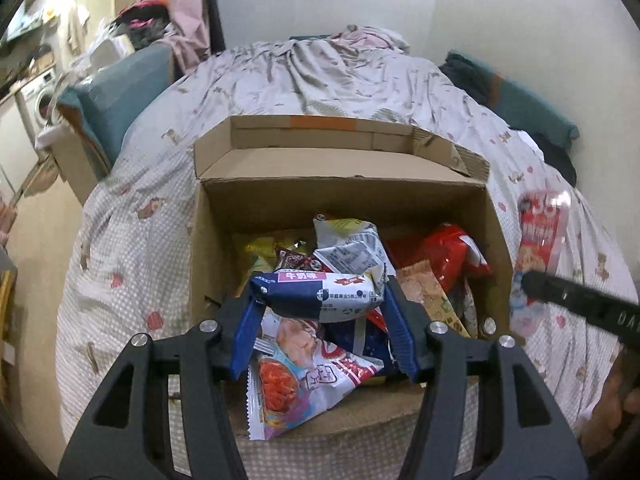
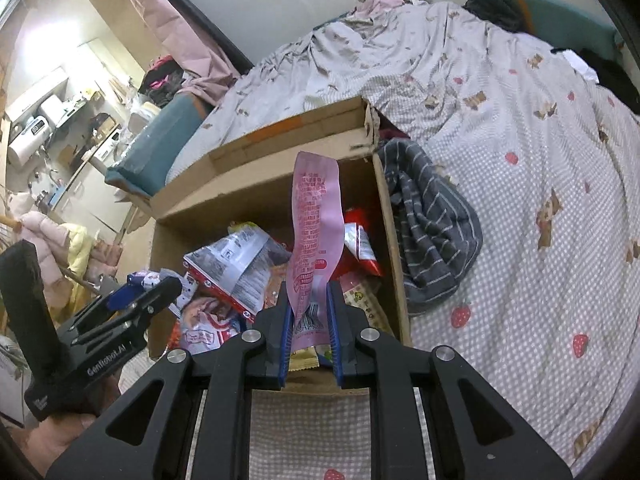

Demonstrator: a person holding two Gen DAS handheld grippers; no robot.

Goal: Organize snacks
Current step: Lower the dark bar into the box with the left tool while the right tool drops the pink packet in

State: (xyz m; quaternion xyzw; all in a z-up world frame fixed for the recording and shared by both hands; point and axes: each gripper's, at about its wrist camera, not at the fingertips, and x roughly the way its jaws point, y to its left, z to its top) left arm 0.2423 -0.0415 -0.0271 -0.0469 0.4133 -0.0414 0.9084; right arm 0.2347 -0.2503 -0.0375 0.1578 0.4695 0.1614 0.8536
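The pink packet [image 2: 316, 240] stands upright in the clamped right gripper [image 2: 311, 320], the cardboard box [image 2: 384, 208] open at twelve o'clock; the left gripper [image 1: 320, 300] pinches a blue-and-white packet [image 1: 320, 294] crosswise (over the box).

Both grippers pitched steeply downward, each clamped on a packet.

Left gripper [image 1: 318, 300]: jaws part-way apart, blue pads pressed on both ends of a packet; bare fingers of its hand [image 2: 60, 440] show at 8 o'clock in the right view. Right gripper [image 2: 310, 312]: jaws nearly together, nipping a packet's lower end; its hand [image 1: 612, 412] sits at 4 o'clock.
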